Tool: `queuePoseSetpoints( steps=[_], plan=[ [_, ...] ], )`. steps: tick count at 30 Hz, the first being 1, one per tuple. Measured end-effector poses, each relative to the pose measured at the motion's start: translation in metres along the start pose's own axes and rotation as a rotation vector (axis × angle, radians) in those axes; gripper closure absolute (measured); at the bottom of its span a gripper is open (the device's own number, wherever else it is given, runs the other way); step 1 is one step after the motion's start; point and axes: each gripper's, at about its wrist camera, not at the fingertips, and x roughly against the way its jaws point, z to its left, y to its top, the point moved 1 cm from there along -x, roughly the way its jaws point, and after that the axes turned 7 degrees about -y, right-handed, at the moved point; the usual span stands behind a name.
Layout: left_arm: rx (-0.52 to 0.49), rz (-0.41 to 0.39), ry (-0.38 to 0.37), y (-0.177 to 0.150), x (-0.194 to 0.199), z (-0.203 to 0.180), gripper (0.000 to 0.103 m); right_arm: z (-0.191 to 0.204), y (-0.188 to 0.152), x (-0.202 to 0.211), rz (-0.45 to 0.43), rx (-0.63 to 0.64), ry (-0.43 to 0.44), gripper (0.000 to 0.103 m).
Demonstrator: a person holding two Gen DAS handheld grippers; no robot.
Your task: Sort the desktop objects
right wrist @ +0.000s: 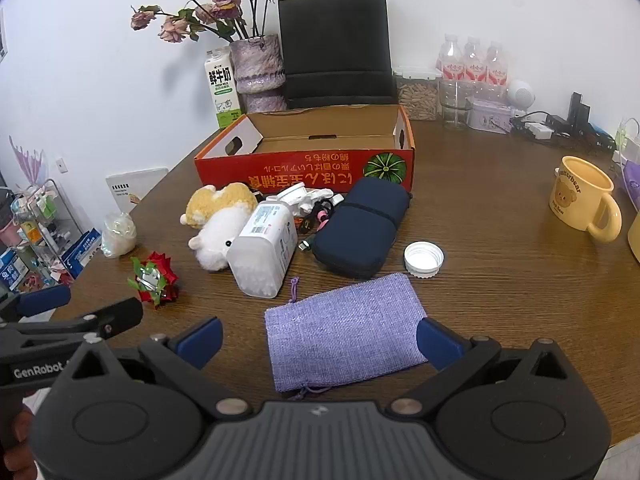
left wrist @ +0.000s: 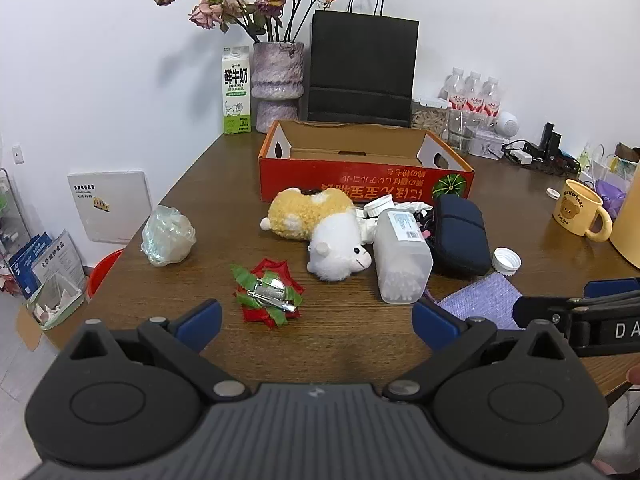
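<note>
Behind the plush toy (left wrist: 320, 232) and the cotton swab box (left wrist: 402, 254), a tangle of small white and dark items (right wrist: 316, 210) is mostly hidden and cannot be identified. Right of the plush toy, a pale yellow container (left wrist: 628, 220) is cut off by the picture's edge.

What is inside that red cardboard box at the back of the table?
The red cardboard box looks empty: both views show bare brown cardboard on its floor and inner walls. Its front wall hides the nearest strip of floor, so something small and flat there could not be seen.
</note>
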Motion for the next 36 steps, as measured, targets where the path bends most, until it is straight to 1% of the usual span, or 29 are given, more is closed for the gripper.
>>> queuePoseSetpoints(
  steps=[5, 12, 36],
  plan=[
    [-0.020, -0.019, -0.010, -0.0010, 0.0009, -0.0029, 0.000, -0.0003, -0.0007, 0.0000, 0.002, 0.000, 0.001, 0.000],
    [-0.067, -0.032, -0.001, -0.0035, 0.0024, -0.0093, 0.000, 0.0000, -0.0002, 0.0002, 0.002, 0.000, -0.001, 0.000],
    [-0.065, -0.039, 0.011, -0.0042, 0.0051, -0.0054, 0.000, -0.0015, -0.0023, -0.0002, 0.007, 0.000, -0.001, 0.000]
  ],
)
